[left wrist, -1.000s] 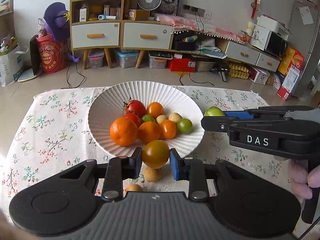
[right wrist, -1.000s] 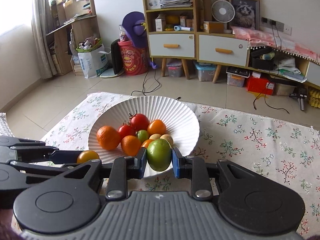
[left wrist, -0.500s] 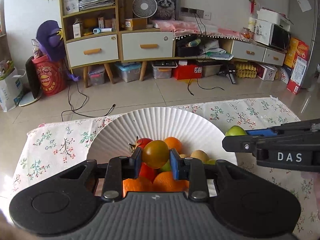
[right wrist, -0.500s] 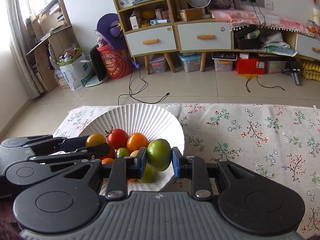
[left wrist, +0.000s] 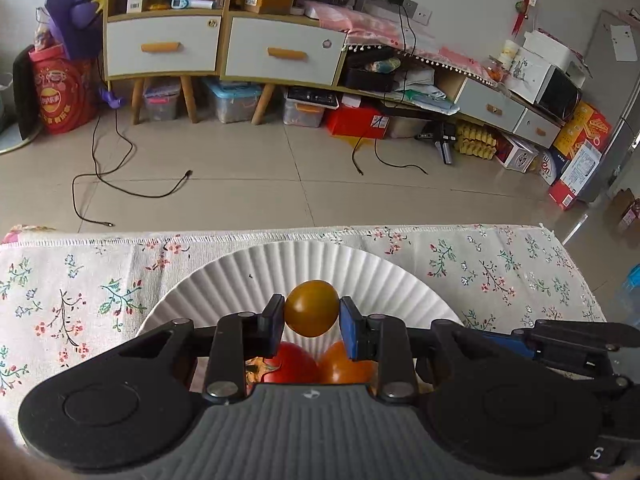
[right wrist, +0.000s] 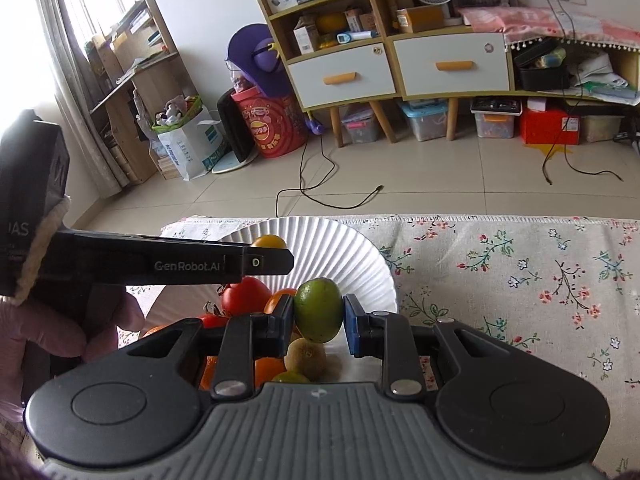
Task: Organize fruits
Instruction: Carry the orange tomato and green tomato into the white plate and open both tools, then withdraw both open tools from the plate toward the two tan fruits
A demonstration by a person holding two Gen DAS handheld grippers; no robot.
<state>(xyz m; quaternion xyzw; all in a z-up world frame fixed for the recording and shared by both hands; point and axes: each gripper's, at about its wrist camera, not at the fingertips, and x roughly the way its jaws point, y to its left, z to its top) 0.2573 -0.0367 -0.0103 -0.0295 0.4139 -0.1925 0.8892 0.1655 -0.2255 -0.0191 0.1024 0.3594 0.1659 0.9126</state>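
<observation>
My left gripper (left wrist: 312, 318) is shut on a yellow-orange tomato (left wrist: 311, 307), held over the far part of the white fluted plate (left wrist: 248, 272). Under it lie a red tomato (left wrist: 294, 366) and an orange fruit (left wrist: 344, 364). My right gripper (right wrist: 318, 316) is shut on a green lime (right wrist: 319, 309) above the plate's (right wrist: 352, 256) right side. Below the lime sit a brownish kiwi-like fruit (right wrist: 306, 356), a red tomato (right wrist: 245, 295) and oranges (right wrist: 269, 372). In the right wrist view the left gripper's (right wrist: 276, 248) arm crosses from the left, with the yellow-orange tomato (right wrist: 269, 241) at its tip.
A floral tablecloth (left wrist: 500, 264) covers the table, whose far edge (left wrist: 400, 230) lies just past the plate. A hand (right wrist: 60, 332) grips the left tool. Beyond are tiled floor with cables (left wrist: 132, 184), a drawer cabinet (left wrist: 224, 44) and boxes.
Both grippers have moved forward over the plate with their fruits still held. The left one went furthest, from the plate's near rim to over its far half.
</observation>
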